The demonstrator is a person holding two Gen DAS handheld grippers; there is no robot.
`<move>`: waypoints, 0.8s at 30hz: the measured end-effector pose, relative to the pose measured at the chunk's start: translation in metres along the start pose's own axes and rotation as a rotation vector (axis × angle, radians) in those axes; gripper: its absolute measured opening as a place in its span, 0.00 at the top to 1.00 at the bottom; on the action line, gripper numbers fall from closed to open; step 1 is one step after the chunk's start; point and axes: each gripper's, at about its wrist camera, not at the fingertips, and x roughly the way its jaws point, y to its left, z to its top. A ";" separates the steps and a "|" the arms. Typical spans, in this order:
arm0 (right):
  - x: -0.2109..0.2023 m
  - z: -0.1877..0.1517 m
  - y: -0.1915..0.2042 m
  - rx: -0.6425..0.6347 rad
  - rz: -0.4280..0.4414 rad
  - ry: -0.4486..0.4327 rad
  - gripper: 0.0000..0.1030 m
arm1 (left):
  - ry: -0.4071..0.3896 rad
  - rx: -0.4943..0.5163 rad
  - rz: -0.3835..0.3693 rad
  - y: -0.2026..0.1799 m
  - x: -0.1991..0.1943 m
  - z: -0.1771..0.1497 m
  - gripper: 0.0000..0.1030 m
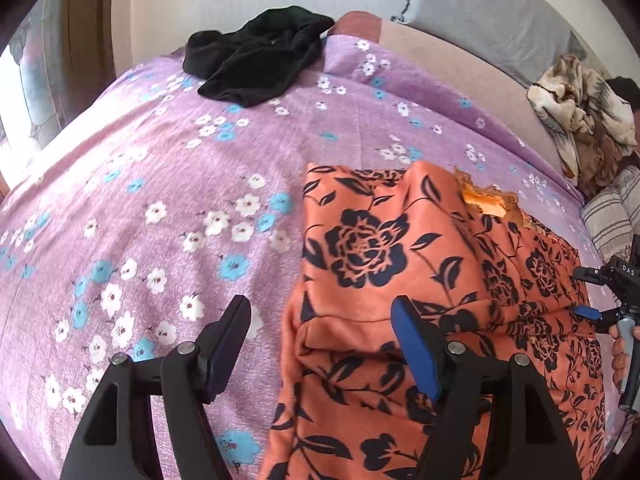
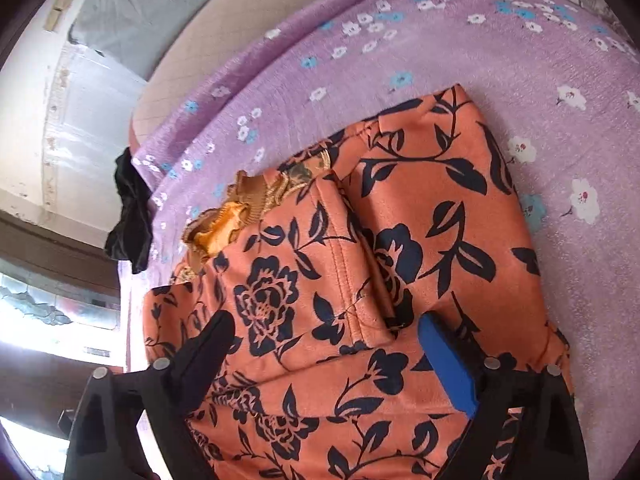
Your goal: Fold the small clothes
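An orange garment with a black flower print (image 1: 400, 264) lies on the purple flowered bedspread (image 1: 160, 184), both sides folded inward, a gold lace collar (image 1: 486, 200) at its far end. My left gripper (image 1: 320, 320) is open and empty over the garment's left edge, one finger over the bedspread, the other over the cloth. My right gripper (image 2: 326, 332) is open and empty above the garment (image 2: 400, 240); it also shows at the right edge of the left wrist view (image 1: 600, 312). A crumpled black garment (image 1: 256, 60) lies at the far side of the bed.
A grey pillow (image 1: 488, 8) and bare mattress edge (image 1: 460, 76) lie beyond the bedspread. A crumpled beige-brown blanket (image 1: 584, 120) and a striped cushion (image 1: 612, 212) sit at the right. A white wall (image 2: 80, 112) and a window (image 2: 48, 300) lie past the bed's edge.
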 end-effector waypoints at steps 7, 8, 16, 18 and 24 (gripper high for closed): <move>0.012 -0.006 0.040 -0.183 -0.191 0.025 0.90 | 0.038 -0.082 0.000 0.019 0.025 -0.007 0.29; 0.002 -0.007 0.048 -0.212 -0.194 -0.009 0.90 | 0.032 -0.086 -0.001 0.019 0.023 -0.007 0.29; -0.040 -0.023 0.022 -0.261 -0.284 -0.110 0.74 | -0.001 -0.078 -0.017 0.007 0.015 0.011 0.29; -0.020 -0.029 0.002 -0.251 -0.296 -0.022 0.72 | -0.021 -0.039 -0.016 -0.005 0.017 0.018 0.29; -0.058 -0.029 0.002 -0.224 -0.208 -0.150 0.72 | 0.108 0.068 0.132 -0.023 0.068 0.026 0.29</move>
